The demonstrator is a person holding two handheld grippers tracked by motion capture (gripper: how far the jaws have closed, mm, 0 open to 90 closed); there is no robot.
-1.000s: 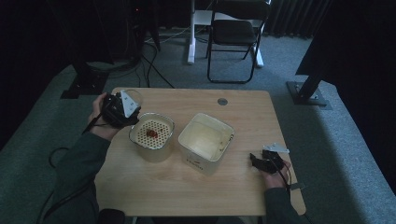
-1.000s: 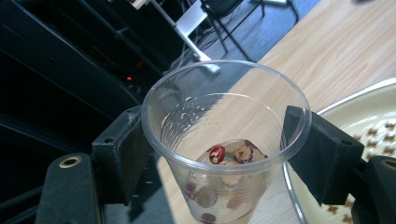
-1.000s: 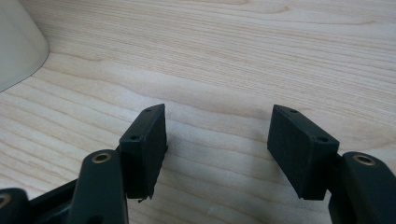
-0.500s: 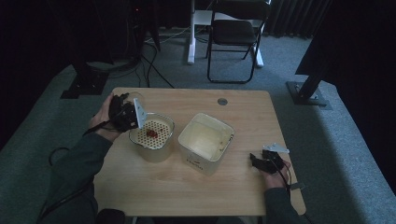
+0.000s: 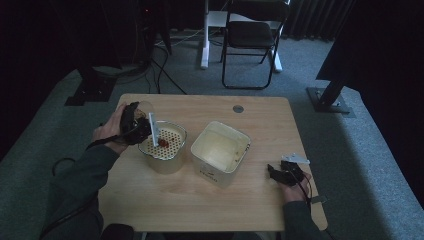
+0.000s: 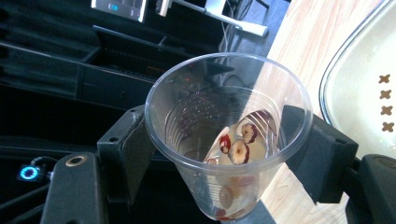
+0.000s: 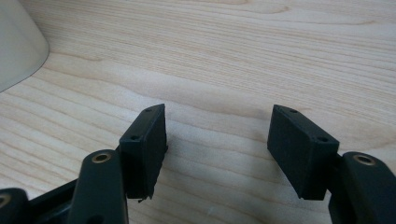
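My left gripper [image 5: 134, 125] is shut on a clear plastic cup [image 6: 229, 135], its pads pressing both sides of the cup. The cup holds several red dates [image 6: 240, 144] in liquid. In the high view the cup [image 5: 143, 110] is tipped toward a round perforated strainer [image 5: 175, 131], right at its left rim. One red date [image 5: 163, 143] lies in the strainer. The strainer's pale perforated wall [image 6: 364, 93] shows at the right of the left gripper view. My right gripper [image 5: 274, 172] rests on the table at the right, open, with bare wood between its jaws [image 7: 217, 149].
A square cream container [image 5: 235, 135] stands beside the strainer at the table's middle; its side [image 7: 18, 46] shows in the right gripper view. A small round grommet [image 5: 238, 108] sits near the far edge. A folding chair [image 5: 250, 40] stands beyond the table.
My left gripper has moved right and down with the cup, from left of the strainer to its rim, and the cup is tipped further. The right gripper has stayed put.
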